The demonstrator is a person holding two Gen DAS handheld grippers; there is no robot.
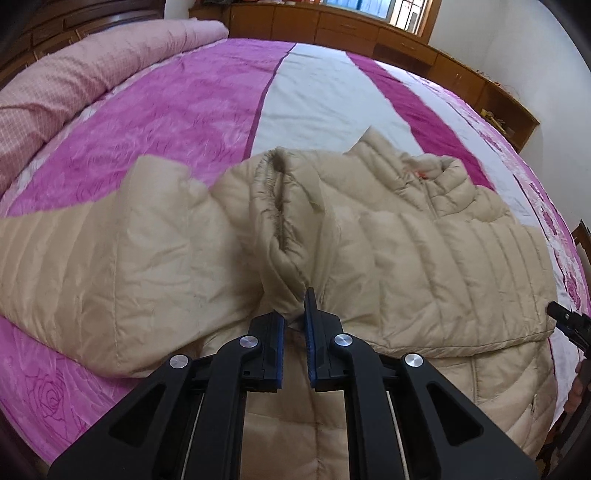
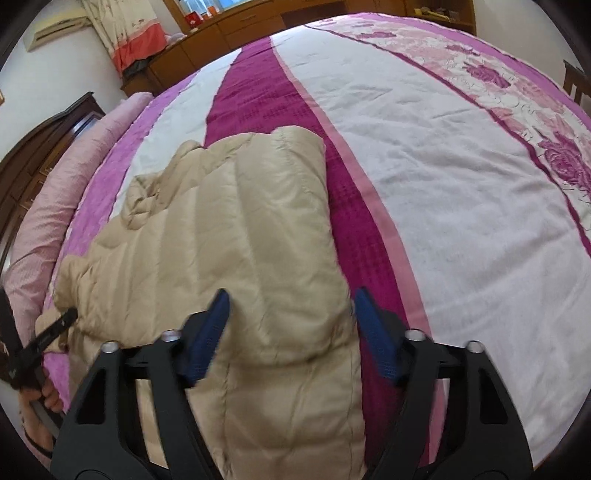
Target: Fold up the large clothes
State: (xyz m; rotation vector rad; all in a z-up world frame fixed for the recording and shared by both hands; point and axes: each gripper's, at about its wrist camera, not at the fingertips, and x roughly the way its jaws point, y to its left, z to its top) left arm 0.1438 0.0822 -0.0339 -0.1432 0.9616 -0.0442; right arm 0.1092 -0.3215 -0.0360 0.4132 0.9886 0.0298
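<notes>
A beige quilted puffer jacket (image 1: 424, 251) lies on the bed, its collar toward the far right. My left gripper (image 1: 295, 321) is shut on the jacket's sleeve (image 1: 277, 229), pinching the fabric near the elastic cuff and holding it over the jacket body. In the right wrist view the jacket (image 2: 229, 229) lies under my right gripper (image 2: 291, 314), which is open, its blue-padded fingers (image 2: 214, 325) straddling the jacket's folded right side. The left gripper's tip shows at the left edge of the right wrist view (image 2: 55, 328).
The bed carries a pink, magenta and white floral cover (image 1: 177, 110), seen also in the right wrist view (image 2: 461, 184). A rolled pink duvet (image 1: 74, 74) lies along the left. Wooden cabinets (image 1: 369, 29) stand under the window beyond the bed.
</notes>
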